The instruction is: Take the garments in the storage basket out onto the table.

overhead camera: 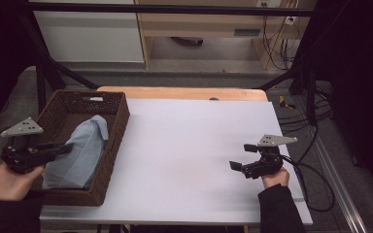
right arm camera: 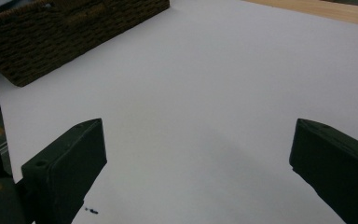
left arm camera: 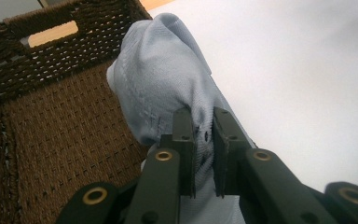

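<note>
A pale blue cloth (overhead camera: 80,153) lies bunched in a brown woven basket (overhead camera: 119,124) at the table's left side. My left gripper (overhead camera: 68,148) reaches over the basket's near left corner and is shut on a fold of the cloth (left arm camera: 168,84), which is pinched between the two black pads (left arm camera: 185,140). The cloth leans against the basket's right wall (left arm camera: 116,18). My right gripper (overhead camera: 242,156) hovers low over the white table top (overhead camera: 184,145) at the right, jaws wide open with nothing between them (right arm camera: 198,158).
The basket (right arm camera: 70,28) shows at the upper left of the right gripper view. A wooden table edge (overhead camera: 184,92) runs along the back. Black frame bars and cables (overhead camera: 311,160) stand at the right side.
</note>
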A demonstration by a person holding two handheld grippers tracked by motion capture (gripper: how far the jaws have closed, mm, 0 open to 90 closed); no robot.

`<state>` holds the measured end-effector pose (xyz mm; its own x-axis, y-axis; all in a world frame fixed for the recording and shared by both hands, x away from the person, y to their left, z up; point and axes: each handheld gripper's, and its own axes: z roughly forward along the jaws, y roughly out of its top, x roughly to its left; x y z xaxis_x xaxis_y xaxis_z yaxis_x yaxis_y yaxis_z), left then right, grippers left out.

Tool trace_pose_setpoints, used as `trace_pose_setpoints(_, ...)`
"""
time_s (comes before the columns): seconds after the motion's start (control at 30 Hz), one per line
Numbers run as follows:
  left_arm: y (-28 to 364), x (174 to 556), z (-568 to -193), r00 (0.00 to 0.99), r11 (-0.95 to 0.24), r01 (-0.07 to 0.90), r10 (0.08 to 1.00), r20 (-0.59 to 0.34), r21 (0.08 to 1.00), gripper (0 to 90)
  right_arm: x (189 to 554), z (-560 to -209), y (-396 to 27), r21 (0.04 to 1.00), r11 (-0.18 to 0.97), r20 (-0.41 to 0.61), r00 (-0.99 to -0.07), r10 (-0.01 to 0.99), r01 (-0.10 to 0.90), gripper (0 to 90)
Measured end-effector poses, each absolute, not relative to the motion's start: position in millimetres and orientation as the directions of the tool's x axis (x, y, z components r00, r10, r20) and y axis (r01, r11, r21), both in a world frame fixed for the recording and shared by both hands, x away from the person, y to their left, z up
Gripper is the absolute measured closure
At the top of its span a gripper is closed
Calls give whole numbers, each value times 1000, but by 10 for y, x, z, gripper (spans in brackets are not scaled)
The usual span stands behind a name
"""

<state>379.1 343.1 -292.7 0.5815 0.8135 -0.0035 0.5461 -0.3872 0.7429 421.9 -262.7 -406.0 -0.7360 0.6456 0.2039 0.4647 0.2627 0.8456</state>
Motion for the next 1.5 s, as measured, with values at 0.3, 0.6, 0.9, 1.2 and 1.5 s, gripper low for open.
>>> trace_pose_setpoints(0.3,3413,3805,-2789,590,-399,530,808,12,748,807,4217,-4056,-2631,846,261,204,-736,646,464,43)
trace_pose_setpoints(0.6,3380,3811,-2597,604,-425,503,796,46,752,807,4218,-4053,-2634,848,259,204,-736,646,462,43)
trace_pose_setpoints(0.9,3358,3845,-2466,606,-443,492,792,71,749,807,4216,-4047,-2640,850,254,206,-735,646,462,43)
trace_pose_setpoints(1.2,3291,3874,-2391,616,-459,483,784,83,746,807,4220,-4052,-2636,848,258,205,-735,647,464,43)
trace_pose_setpoints(1.5,3175,3903,-2287,628,-480,466,771,105,743,807,4220,-4052,-2639,848,259,203,-735,647,463,43)
